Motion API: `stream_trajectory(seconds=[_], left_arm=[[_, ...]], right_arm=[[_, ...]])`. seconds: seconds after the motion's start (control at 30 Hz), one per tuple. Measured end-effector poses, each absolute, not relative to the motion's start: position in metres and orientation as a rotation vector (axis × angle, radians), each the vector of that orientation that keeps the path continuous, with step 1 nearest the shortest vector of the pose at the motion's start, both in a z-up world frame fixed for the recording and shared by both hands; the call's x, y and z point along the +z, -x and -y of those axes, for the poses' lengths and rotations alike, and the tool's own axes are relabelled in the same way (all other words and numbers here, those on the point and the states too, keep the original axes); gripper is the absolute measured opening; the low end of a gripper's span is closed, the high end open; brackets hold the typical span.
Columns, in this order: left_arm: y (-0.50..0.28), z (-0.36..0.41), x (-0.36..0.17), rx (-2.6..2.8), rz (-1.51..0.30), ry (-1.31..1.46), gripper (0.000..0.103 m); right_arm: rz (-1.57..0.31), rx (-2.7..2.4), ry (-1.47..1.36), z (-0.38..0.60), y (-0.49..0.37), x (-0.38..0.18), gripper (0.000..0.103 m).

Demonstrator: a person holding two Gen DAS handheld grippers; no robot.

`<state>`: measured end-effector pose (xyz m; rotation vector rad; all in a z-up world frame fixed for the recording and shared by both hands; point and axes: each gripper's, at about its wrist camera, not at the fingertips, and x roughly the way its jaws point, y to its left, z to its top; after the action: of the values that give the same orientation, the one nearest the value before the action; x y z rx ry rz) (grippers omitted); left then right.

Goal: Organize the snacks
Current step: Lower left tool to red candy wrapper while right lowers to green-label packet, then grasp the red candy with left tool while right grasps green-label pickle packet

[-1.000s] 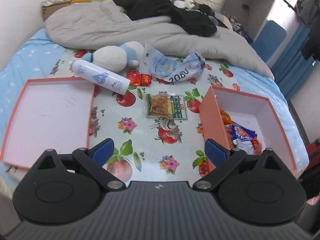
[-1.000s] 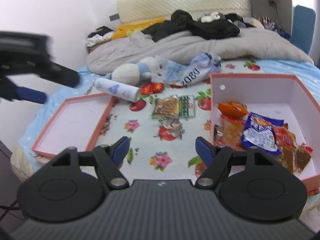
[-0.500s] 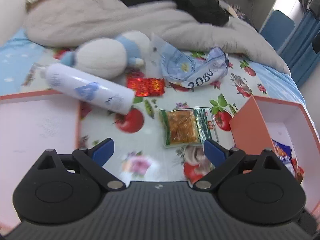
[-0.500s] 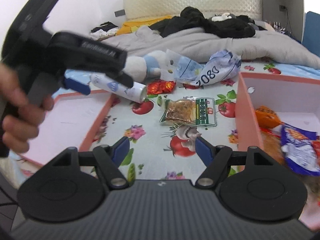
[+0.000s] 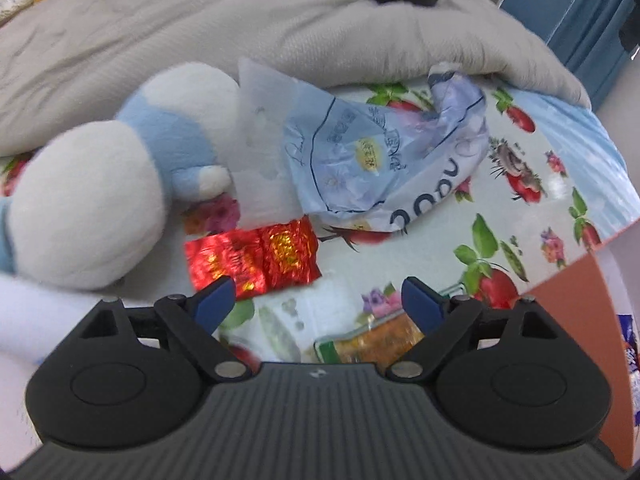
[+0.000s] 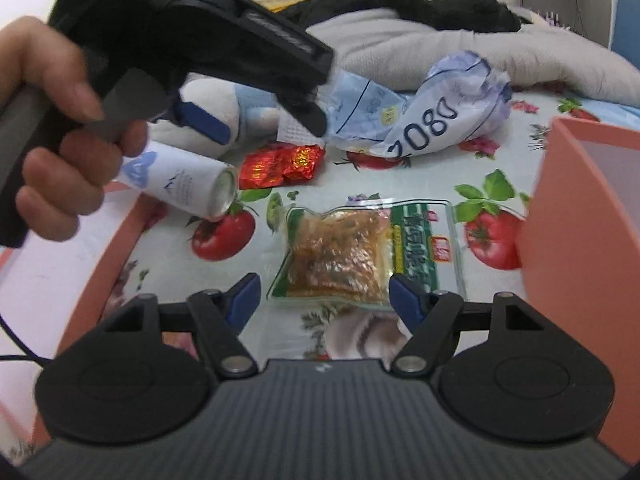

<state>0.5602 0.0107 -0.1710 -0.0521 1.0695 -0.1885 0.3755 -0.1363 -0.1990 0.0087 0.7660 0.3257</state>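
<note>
A red foil snack packet (image 5: 253, 261) lies on the fruit-print cloth; it also shows in the right wrist view (image 6: 280, 165). My left gripper (image 5: 316, 304) is open and empty, hovering just before the packet; it also shows in the right wrist view (image 6: 266, 126), above the packet. A clear green-edged snack pack (image 6: 362, 254) lies between my right gripper's open fingers; it also shows in the left wrist view (image 5: 374, 340). My right gripper (image 6: 324, 298) is open and empty. The orange snack box (image 6: 576, 216) stands at the right.
A white and blue plush toy (image 5: 104, 184) lies left of the red packet. A crumpled blue plastic bag (image 5: 384, 152) lies behind it. A white bottle (image 6: 180, 184) lies on its side by the orange lid (image 6: 120, 240). A grey blanket (image 5: 200, 28) covers the back.
My left gripper has moved forward and down toward the red packet. My right gripper has moved forward and left, closing in on the green-edged pack. Both stay open.
</note>
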Motion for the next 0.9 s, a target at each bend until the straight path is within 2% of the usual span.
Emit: stream_trajectory(seconds=[0.3, 0.37, 0.5, 0.57, 0.6, 0.67, 0.8, 0.87, 0.9], left_arm=[[-0.606, -0.01, -0.209, -0.146, -1.174, 0.02, 0.087], [-0.612, -0.01, -0.215, -0.142, -1.188, 0.02, 0.075], [-0.616, -0.012, -0.226, -0.117, -1.225, 0.056, 0.063], [-0.614, -0.011, -0.226, -0.106, -1.213, 0.031, 0.05], [-0.613, -0.011, -0.225, -0.106, -1.208, 0.028, 0.048], [-0.611, -0.011, -0.225, -0.114, -1.197, 0.022, 0.041], [-0.606, -0.011, -0.222, -0.138, -1.181, 0.028, 0.036], [-0.602, -0.01, -0.22, -0.16, -1.18, 0.03, 0.035], [-0.599, -0.009, -0.218, -0.168, -1.174, 0.028, 0.035]], right_arm=[[-0.79, 0.297, 0.052, 0.124, -0.404, -0.223, 0.072], [-0.796, 0.312, 0.084, 0.121, -0.406, -0.226, 0.075], [-0.809, 0.337, 0.108, 0.119, -0.41, -0.229, 0.075], [-0.815, 0.335, 0.104, 0.118, -0.411, -0.23, 0.074], [-0.815, 0.334, 0.113, 0.117, -0.41, -0.23, 0.073], [-0.817, 0.334, 0.114, 0.116, -0.408, -0.229, 0.067], [-0.799, 0.332, 0.132, 0.115, -0.404, -0.229, 0.059], [-0.789, 0.321, 0.123, 0.116, -0.398, -0.226, 0.049], [-0.778, 0.308, 0.122, 0.116, -0.394, -0.225, 0.039]])
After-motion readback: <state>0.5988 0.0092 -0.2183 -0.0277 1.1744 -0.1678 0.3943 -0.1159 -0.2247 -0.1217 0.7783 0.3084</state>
